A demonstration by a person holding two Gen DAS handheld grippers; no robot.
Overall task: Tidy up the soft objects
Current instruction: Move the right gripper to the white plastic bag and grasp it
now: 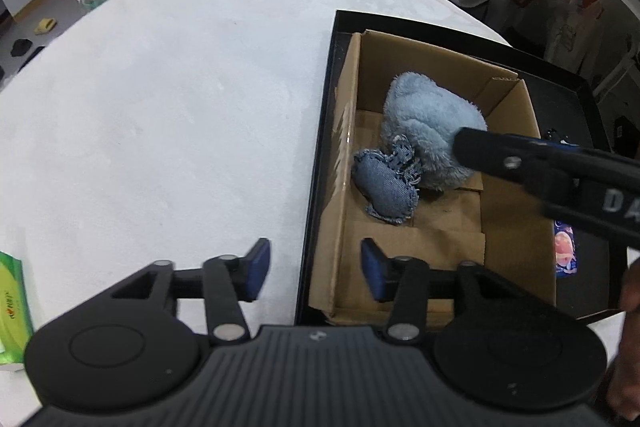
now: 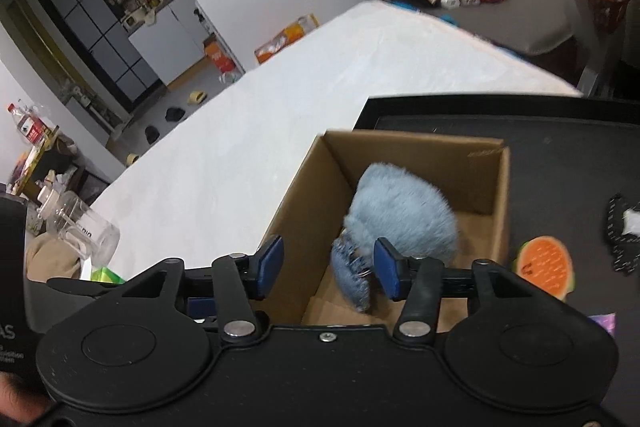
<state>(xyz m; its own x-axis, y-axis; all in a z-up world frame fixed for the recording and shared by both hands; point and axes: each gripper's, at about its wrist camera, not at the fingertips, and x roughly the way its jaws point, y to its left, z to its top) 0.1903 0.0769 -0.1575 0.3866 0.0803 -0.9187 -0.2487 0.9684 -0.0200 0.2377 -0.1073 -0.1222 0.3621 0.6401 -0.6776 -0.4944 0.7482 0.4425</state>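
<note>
A brown cardboard box (image 1: pixel 344 163) stands in a black tray (image 1: pixel 560 99) on the white table. Inside lie a fluffy light-blue plush (image 1: pixel 424 123) and a small denim pouch (image 1: pixel 384 191). My left gripper (image 1: pixel 316 271) is open and empty over the box's near left wall. My right gripper (image 2: pixel 328 267) is open and empty above the box (image 2: pixel 296 219), with the plush (image 2: pixel 400 211) and the denim pouch (image 2: pixel 352 279) below it. The right gripper's arm (image 1: pixel 540 171) reaches in from the right in the left wrist view.
An orange slice-shaped soft toy (image 2: pixel 546 265) and a black-and-white piece (image 2: pixel 624 227) lie on the tray (image 2: pixel 560 147) right of the box. A green packet (image 1: pixel 12 303) lies at the table's near left. A glass jar (image 2: pixel 84 227) stands left.
</note>
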